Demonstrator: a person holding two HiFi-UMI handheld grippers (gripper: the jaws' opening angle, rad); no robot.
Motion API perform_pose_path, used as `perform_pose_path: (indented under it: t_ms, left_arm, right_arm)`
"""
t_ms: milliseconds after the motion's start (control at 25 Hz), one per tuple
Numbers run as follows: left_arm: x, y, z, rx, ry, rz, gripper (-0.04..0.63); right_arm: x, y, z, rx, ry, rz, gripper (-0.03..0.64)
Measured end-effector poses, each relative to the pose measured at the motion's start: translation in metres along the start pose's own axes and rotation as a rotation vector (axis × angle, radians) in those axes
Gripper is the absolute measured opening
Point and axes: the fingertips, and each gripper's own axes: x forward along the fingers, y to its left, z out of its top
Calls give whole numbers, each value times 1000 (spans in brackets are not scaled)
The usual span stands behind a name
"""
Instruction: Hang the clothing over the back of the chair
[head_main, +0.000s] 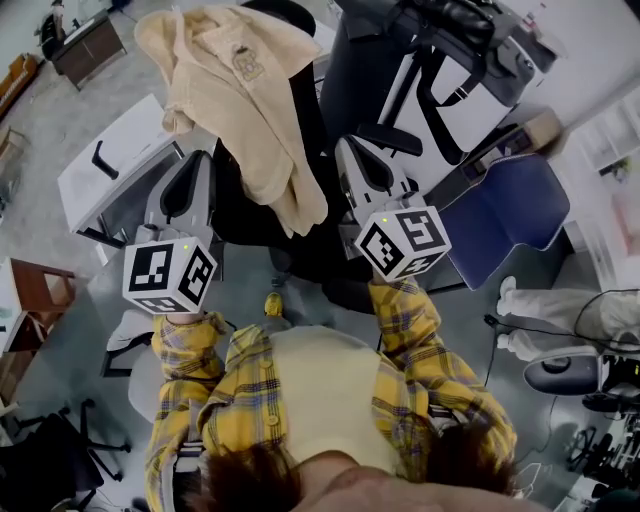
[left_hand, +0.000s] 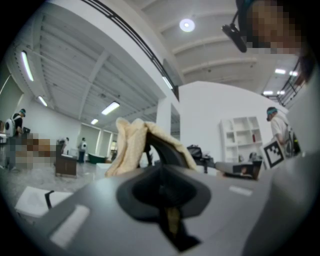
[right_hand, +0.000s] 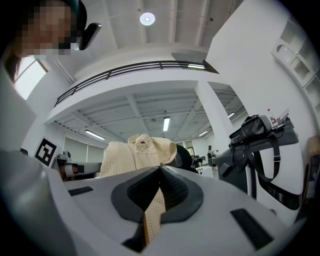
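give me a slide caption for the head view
Cream garment draped over the black chair back; left gripper and right gripper shut in front of it.

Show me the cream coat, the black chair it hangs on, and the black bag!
Coat (head_main: 235, 100): head view, middle of its draped cloth.
Chair (head_main: 240, 205): head view, black part just below the coat.
Bag (head_main: 460, 25): head view, its black body.

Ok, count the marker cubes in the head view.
2. One cube sits left of the chair, low in frame; the other cube sits right of the chair. None seems hidden.
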Motion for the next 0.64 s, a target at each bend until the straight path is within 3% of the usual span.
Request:
perform_pose_path:
  t_ms: [640]
  left_arm:
    - [-4,-2,-3,-14,-9,-16,28]
  right_arm:
    - [-10,3,3,-33,7,-14,14]
